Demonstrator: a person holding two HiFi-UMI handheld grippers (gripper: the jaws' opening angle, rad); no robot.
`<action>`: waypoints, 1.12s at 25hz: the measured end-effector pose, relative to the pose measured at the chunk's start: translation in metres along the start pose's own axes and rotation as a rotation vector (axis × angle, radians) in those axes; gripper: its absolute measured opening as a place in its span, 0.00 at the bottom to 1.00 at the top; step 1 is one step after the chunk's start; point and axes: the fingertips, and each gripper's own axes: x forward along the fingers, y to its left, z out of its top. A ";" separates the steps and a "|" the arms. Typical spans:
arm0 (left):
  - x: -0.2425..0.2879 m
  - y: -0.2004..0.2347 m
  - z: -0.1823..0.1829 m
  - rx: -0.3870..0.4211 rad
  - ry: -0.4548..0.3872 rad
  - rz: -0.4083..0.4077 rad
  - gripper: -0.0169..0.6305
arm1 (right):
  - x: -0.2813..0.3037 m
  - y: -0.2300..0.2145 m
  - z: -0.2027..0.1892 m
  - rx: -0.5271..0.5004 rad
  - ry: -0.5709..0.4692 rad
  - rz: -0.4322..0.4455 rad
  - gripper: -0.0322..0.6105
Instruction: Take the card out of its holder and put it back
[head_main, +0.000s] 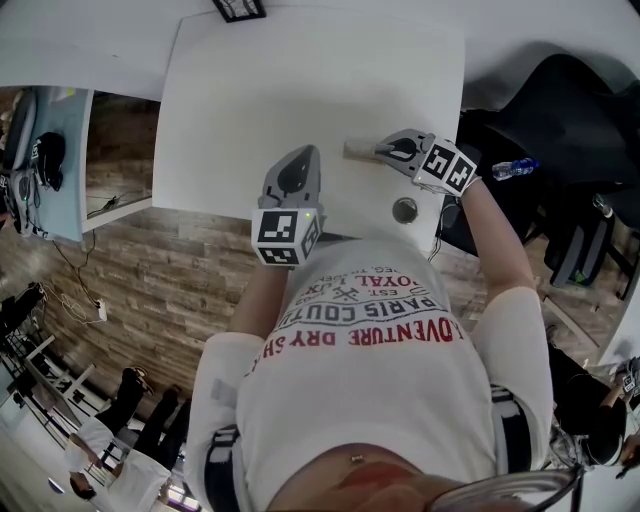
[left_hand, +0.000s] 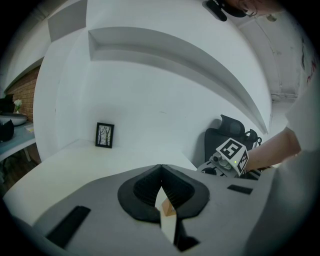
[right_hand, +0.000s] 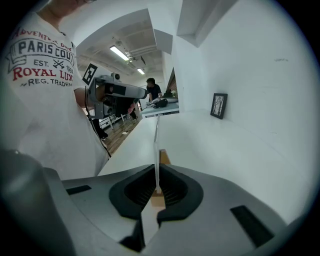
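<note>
Right gripper view, card (right_hand: 156, 140) pinched between fingers (right_hand: 173, 193)

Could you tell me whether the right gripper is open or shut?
Shut on the card: the right gripper has its jaws pressed against both faces of the thin card at the wooden holder.
</note>
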 end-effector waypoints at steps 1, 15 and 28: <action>0.000 0.000 0.000 0.000 0.001 0.001 0.06 | 0.000 0.000 -0.001 0.008 -0.004 -0.003 0.11; 0.008 -0.002 0.007 0.002 -0.010 -0.031 0.06 | -0.002 -0.015 -0.001 0.098 -0.040 -0.131 0.35; 0.015 -0.012 0.029 0.013 -0.067 -0.113 0.06 | -0.059 -0.010 0.060 0.116 -0.246 -0.384 0.35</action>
